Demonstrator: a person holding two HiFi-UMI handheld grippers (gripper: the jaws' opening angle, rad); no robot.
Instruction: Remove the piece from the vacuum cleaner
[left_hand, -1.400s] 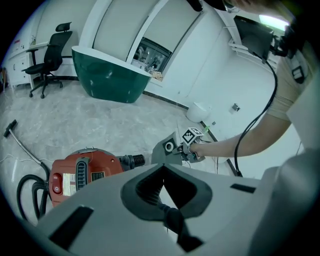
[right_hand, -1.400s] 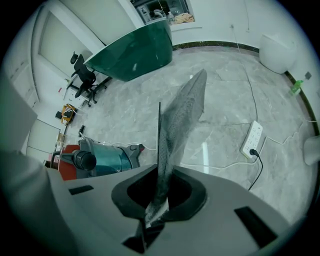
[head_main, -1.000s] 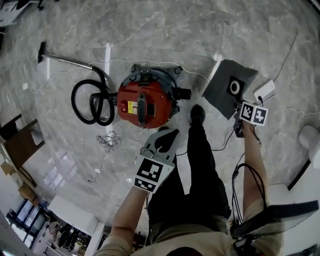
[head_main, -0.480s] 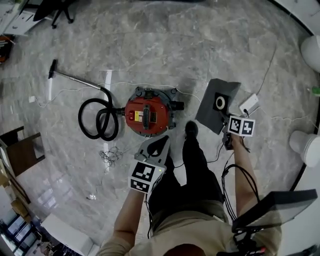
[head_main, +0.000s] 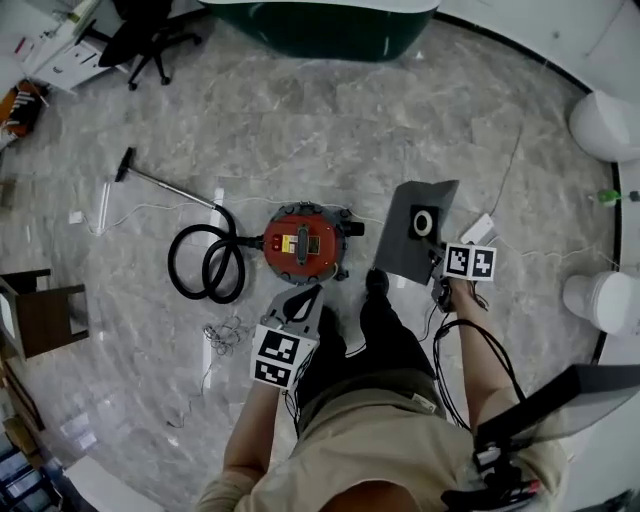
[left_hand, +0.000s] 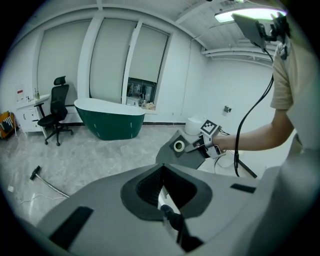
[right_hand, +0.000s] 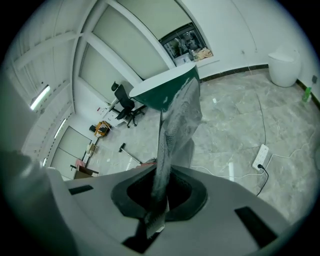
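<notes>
The red vacuum cleaner (head_main: 303, 243) stands on the marble floor with its black hose (head_main: 207, 265) coiled to the left. My right gripper (head_main: 438, 264) (right_hand: 159, 175) is shut on the edge of a grey dust bag (head_main: 410, 245) (right_hand: 176, 125), which has a round collar and hangs in the air to the right of the cleaner. In the left gripper view the bag (left_hand: 176, 150) shows ahead. My left gripper (head_main: 303, 298) (left_hand: 162, 168) is shut and empty, hanging in front of the cleaner and not touching it.
A green bathtub (head_main: 320, 25) and an office chair (head_main: 150, 40) are at the far side. A power strip (head_main: 478, 228) and cords lie by the bag, with a cable tangle (head_main: 228, 335) near the hose. White fixtures (head_main: 598, 300) stand at the right. My shoe (head_main: 376, 283) is by the cleaner.
The floor and the vacuum cleaner have dropped away and look smaller. Both grippers have come up, the right one still carrying the dust bag, which now hangs clear of the floor.
</notes>
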